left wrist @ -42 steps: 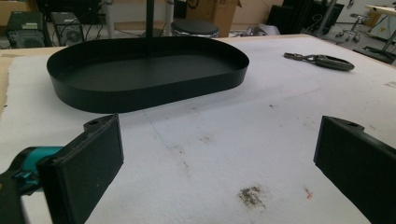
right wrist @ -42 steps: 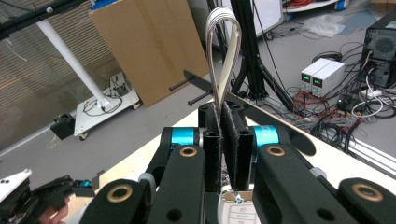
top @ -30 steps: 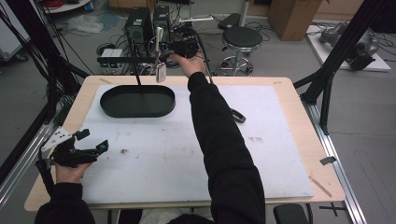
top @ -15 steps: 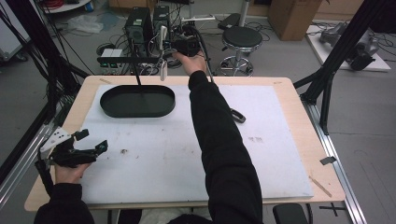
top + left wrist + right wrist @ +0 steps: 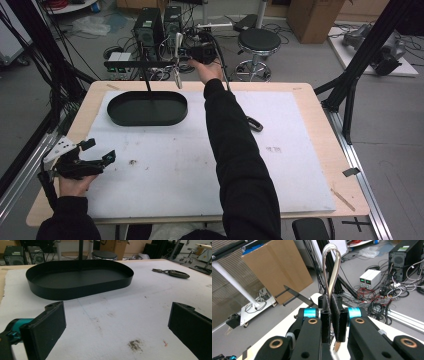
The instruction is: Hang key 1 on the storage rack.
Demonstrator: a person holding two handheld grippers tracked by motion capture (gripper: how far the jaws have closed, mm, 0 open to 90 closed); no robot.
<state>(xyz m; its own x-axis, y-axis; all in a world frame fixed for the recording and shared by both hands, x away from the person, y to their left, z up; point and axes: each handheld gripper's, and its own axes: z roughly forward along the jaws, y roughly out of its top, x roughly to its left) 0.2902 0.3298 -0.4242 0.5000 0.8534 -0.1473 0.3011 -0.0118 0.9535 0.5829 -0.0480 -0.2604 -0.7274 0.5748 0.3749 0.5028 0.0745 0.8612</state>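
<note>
Two tongs are at work around the black oval tray (image 5: 147, 108). The right tongs (image 5: 331, 315) are clamped tight on a looped, pale ribbon cable (image 5: 331, 270), held high beyond the tray's far rim, past the counter (image 5: 320, 130) edge. The left tongs (image 5: 87, 157) rest near the counter's front corner, well short of the tray, spread wide with nothing between them. A pair of scissors (image 5: 171, 273) lies to the tray's right.

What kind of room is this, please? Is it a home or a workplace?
Most likely a robotics or electronics lab, not a home. Computer towers stand on the floor among loose cables, bench power supplies sit beside them, and black frame struts surround the work table.
</note>
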